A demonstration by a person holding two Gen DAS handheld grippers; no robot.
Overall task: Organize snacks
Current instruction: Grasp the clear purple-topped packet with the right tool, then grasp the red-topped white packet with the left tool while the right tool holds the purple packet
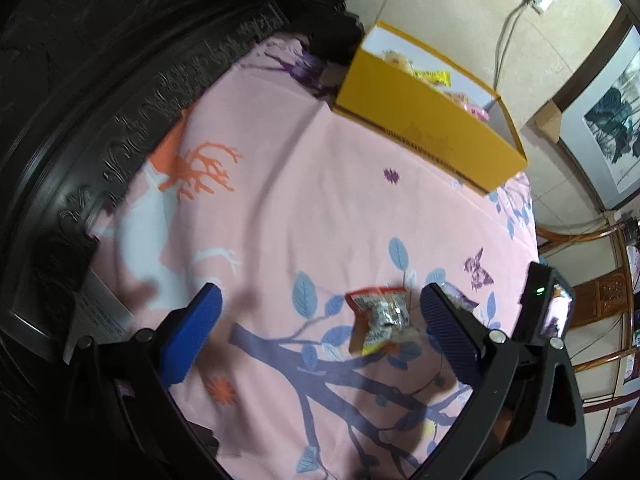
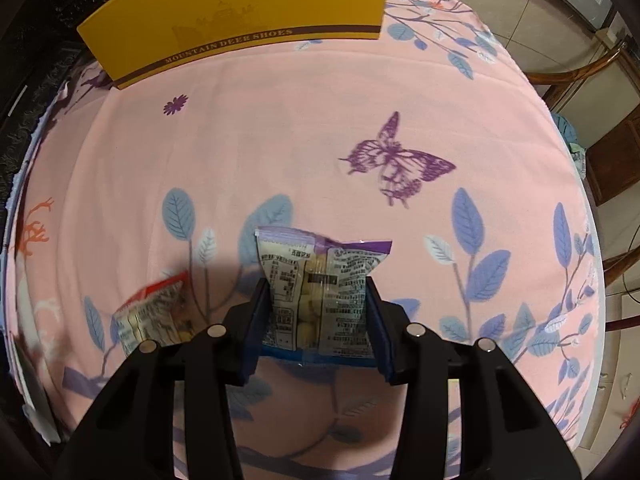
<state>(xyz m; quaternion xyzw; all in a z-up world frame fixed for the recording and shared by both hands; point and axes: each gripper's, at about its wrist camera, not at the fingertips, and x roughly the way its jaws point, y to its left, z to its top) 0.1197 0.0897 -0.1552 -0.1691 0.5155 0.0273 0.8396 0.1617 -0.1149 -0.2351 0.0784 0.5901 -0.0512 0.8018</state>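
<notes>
**Purple packet between right jaws; box lies ahead across the cloth**

Right gripper (image 2: 318,308): narrowed onto the purple-topped snack packet (image 2: 320,280), blue pads flat against both side edges. Packet sits lengthwise along the fingers, purple seal pointing away toward the box, lower seam back near the jaw roots. Appears gripped, though whether already lifted off the pink tablecloth (image 2: 280,140) cannot be told.

Yellow shoe box (image 2: 240,20): straight ahead of the right gripper, well apart, at the far edge of the table. Seen from the left wrist, open on top with several snacks already inside (image 1: 432,76).

Left gripper (image 1: 320,320): jaws wide, holding nothing. Red-topped packet (image 1: 380,318) lies on the cloth between the fingers, close beside the right-side pad, long axis running roughly along the fingers. No contact evident.

Judgement: right hand better placed to deliver first; carry runs forward and upward over the near wall of the box. Left hand nearer the red packet, needing a small shift to centre it before closing.
</notes>
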